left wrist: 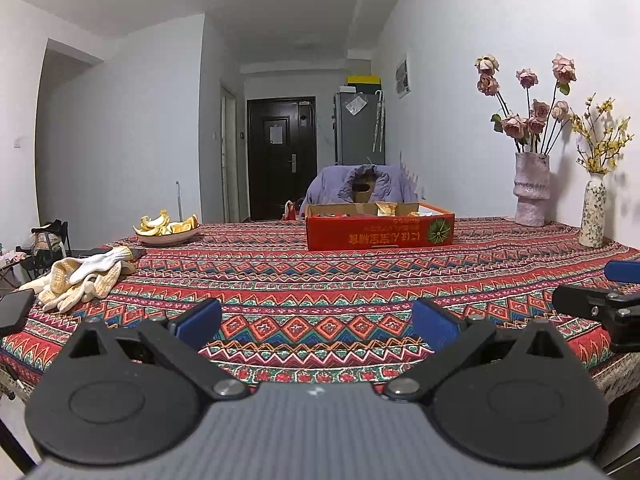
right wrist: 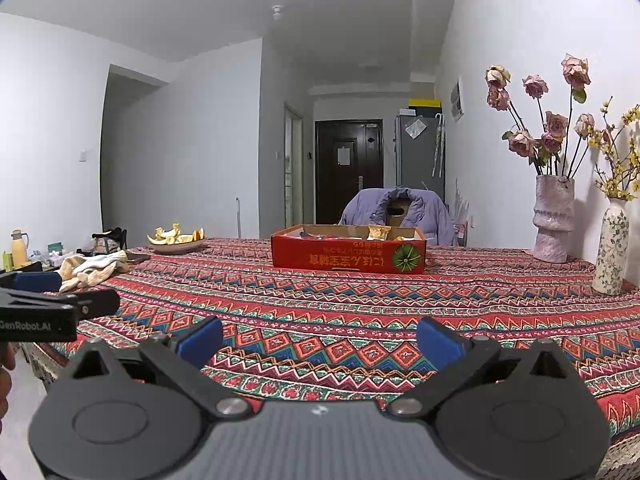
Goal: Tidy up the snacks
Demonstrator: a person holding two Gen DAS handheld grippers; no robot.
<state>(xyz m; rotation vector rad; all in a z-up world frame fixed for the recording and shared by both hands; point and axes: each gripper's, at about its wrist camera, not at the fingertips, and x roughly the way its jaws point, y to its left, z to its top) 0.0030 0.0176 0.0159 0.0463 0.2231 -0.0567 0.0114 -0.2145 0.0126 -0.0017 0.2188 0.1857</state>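
A red cardboard box stands toward the far side of the patterned tablecloth. Snack packets lie inside it, and a gold packet shows above the rim. My left gripper hovers open over the near edge of the table, far from the box, with nothing between its blue pads. My right gripper is likewise open and empty, beside the left one and also well short of the box. Each gripper's black body shows at the edge of the other's view.
A plate of fruit peels sits at the far left. Work gloves and a dark phone lie at the left edge. Two vases with flowers stand by the right wall. A chair with a purple jacket is behind the table.
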